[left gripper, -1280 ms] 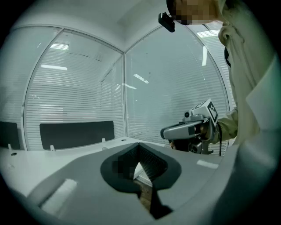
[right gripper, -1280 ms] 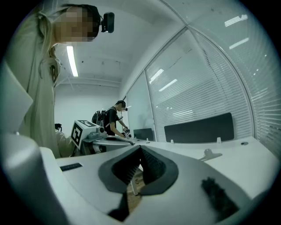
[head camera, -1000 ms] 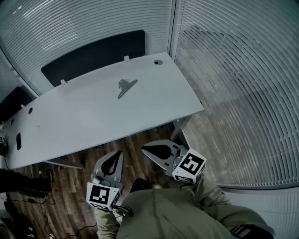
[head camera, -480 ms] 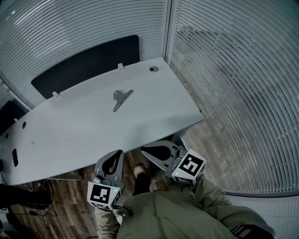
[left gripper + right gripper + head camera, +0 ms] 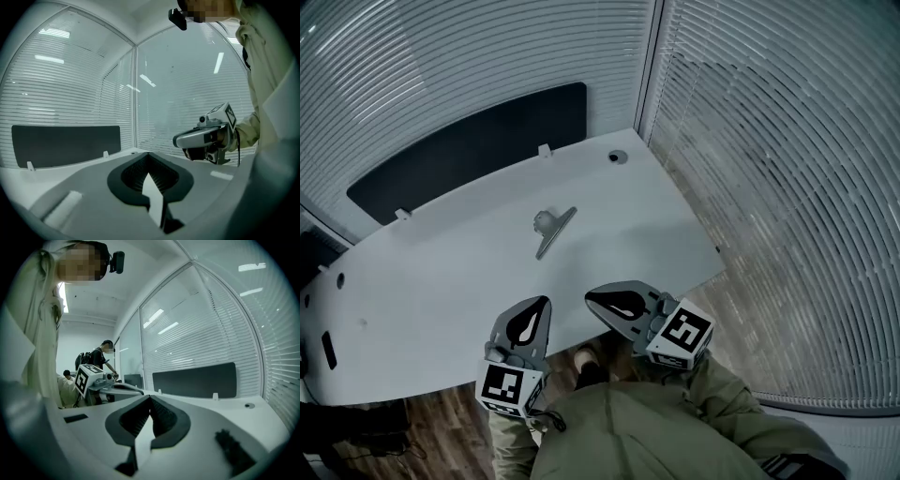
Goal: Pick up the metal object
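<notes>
The metal object (image 5: 551,229), a grey clip with a long flat tongue, lies on the white table (image 5: 441,281) near its middle. It does not show in either gripper view. My left gripper (image 5: 529,321) hovers over the table's near edge, shut with nothing between its jaws. To its right, my right gripper (image 5: 612,303) is likewise shut and empty. Both are well short of the clip. In the left gripper view the jaws (image 5: 148,155) meet at the tip, with the right gripper (image 5: 204,137) off to the side. The right gripper view shows its tips (image 5: 150,399) touching.
A black panel (image 5: 459,150) stands behind the table's far edge. A round cable hole (image 5: 618,157) sits at the far right corner. Slatted blinds (image 5: 787,187) wall the room. Wooden floor (image 5: 431,422) shows at lower left. A person (image 5: 101,357) stands far off.
The table has drawn nearer in the head view. Both grippers, earlier above the floor in front of it, now reach over its near edge. Their jaws stayed shut.
</notes>
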`<action>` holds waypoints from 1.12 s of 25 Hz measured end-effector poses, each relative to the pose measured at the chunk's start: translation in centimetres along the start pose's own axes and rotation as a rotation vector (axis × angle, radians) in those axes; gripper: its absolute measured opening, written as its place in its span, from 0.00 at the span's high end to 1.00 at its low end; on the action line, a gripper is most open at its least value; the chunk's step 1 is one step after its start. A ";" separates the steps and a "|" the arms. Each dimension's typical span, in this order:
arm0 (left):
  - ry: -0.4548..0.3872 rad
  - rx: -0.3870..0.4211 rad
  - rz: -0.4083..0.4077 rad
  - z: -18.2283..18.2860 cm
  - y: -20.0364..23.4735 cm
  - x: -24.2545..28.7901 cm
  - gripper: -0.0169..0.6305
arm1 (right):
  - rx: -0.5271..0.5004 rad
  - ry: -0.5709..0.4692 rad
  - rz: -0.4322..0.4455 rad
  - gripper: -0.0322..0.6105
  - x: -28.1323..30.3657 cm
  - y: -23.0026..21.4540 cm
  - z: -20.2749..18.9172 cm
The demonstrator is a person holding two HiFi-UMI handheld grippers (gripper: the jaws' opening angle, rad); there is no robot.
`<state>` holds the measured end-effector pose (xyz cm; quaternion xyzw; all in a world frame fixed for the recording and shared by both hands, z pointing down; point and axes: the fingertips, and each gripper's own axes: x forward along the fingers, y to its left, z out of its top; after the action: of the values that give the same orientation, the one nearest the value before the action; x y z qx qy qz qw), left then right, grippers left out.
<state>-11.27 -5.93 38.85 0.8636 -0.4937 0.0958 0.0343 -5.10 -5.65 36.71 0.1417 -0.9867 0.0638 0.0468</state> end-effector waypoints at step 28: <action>0.221 -0.182 0.049 -8.7 12.0 14.3 0.89 | 0.145 0.211 0.081 0.95 9.9 -12.7 -7.3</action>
<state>-15.65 -22.86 49.82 0.8289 -0.5144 0.1459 0.1641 -10.42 -19.40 46.45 0.0973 -0.9740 0.1516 0.1375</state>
